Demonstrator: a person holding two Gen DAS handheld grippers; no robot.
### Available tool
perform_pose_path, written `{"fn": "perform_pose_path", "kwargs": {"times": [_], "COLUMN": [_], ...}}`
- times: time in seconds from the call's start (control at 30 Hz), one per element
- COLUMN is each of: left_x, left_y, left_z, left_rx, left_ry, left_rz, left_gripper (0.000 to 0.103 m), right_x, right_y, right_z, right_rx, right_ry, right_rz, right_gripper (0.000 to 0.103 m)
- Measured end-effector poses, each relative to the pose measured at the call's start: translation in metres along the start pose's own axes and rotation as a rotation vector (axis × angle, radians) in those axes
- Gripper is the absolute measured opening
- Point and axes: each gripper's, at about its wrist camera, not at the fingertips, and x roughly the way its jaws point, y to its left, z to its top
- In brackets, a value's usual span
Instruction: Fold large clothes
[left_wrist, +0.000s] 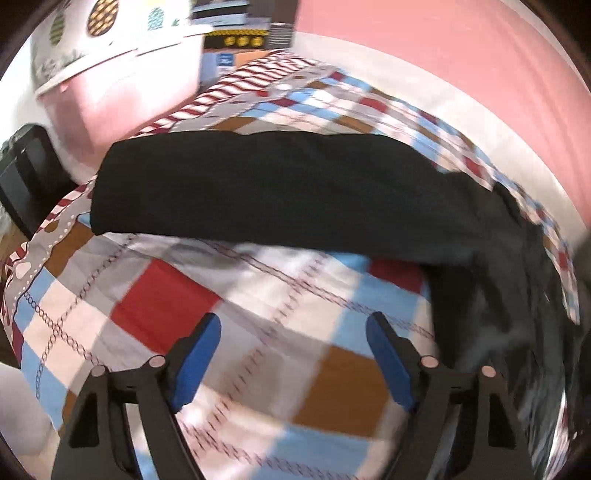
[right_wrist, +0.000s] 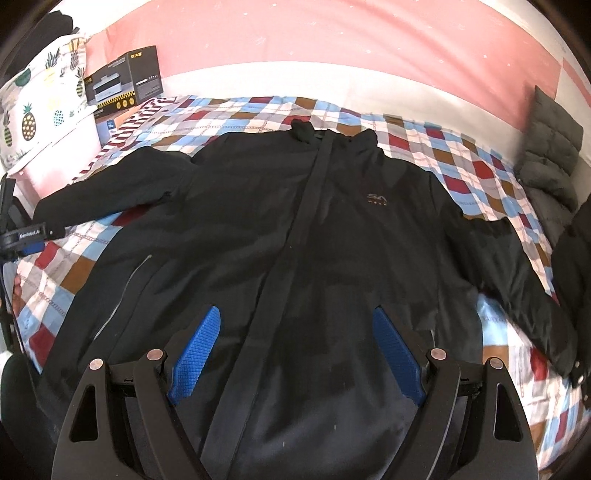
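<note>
Grippers: we see left gripper (left_wrist: 293, 328) and right gripper (right_wrist: 295, 325) spread wide, nothing held
Jacket (right_wrist: 295, 240): flat on checked bedspread (right_wrist: 461, 155)
Nearby: box (right_wrist: 123, 79), grey coat (right_wrist: 550, 155)

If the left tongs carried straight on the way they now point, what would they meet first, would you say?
Most likely the checked bedspread. The left tongs stand open with nothing between them, aimed down at bare quilt. The black jacket's sleeve lies farther ahead across the view, so it would probably be missed, though depth is hard to judge.

The jacket (right_wrist: 280, 236) lies spread on the bedspread (right_wrist: 461, 158), box (right_wrist: 123, 79) behind.
</note>
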Motion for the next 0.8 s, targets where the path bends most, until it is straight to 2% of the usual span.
{"fn": "perform_pose_path", "kwargs": {"times": [0.43,0.53,0.57,0.63,0.7,0.8], "left_x": [0.055,0.063,0.064,0.061,0.054,0.031], "left_y": [0.085,0.095,0.096,0.091,0.08,0.061], "left_z": [0.046,0.051,0.053,0.058,0.064,0.073], "left_rx": [-0.317,-0.361,-0.361,-0.336,-0.283,-0.21], "left_ry": [-0.027,-0.038,-0.043,-0.057,-0.078,-0.124], "left_rz": [-0.001,0.017,0.025,0.05,0.074,0.072], "left_gripper": [0.081,0.065,0.054,0.039,0.018,0.013], "right_x": [0.039,0.044,0.045,0.046,0.046,0.045], "right_y": [-0.005,-0.009,-0.01,-0.013,-0.016,-0.021], "right_z": [0.005,0.004,0.003,0.002,0.001,-0.002], "right_rx": [-0.006,0.002,0.004,0.007,0.012,0.019], "right_ry": [0.061,0.073,0.075,0.08,0.083,0.085], "right_rz": [-0.026,-0.029,-0.031,-0.036,-0.038,-0.04], "right_gripper": [0.085,0.085,0.085,0.085,0.085,0.085]}}
